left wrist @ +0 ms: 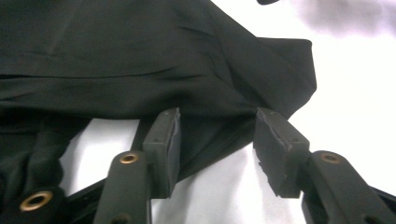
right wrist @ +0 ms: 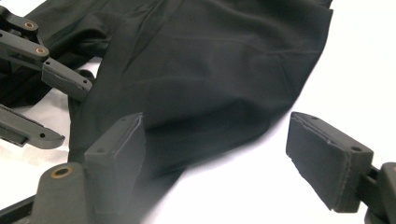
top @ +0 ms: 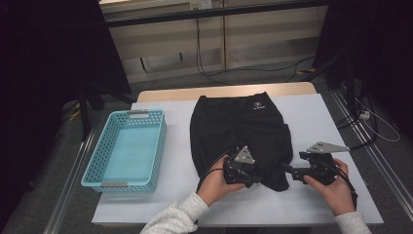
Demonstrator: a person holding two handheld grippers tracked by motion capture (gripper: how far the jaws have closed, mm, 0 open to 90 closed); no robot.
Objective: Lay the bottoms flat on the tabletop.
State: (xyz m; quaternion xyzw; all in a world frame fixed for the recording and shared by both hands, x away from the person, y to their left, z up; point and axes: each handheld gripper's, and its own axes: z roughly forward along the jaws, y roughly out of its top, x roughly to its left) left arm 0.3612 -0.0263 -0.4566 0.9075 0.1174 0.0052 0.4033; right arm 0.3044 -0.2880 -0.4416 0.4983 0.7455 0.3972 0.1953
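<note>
A pair of black shorts [top: 238, 131] with a small white logo at the waistband lies flat on the white-covered table [top: 321, 122]. My left gripper [top: 257, 179] is at the shorts' near hem. In the left gripper view its jaws [left wrist: 217, 140] stand apart, with the hem's edge of the shorts [left wrist: 163, 60] lying between the pads, which do not press on it. My right gripper [top: 287, 170] reaches in from the right toward the hem's right corner. Its jaws [right wrist: 224, 154] are wide open astride the edge of the black cloth [right wrist: 210, 70]. The left gripper [right wrist: 74, 112] also appears at the upper left of the right gripper view.
A light blue plastic basket [top: 97, 163] with nothing in it stands on the left of the table. Bare white table surface lies to the right of the shorts and along the near edge. Dark stands and cables sit on the floor beyond the table.
</note>
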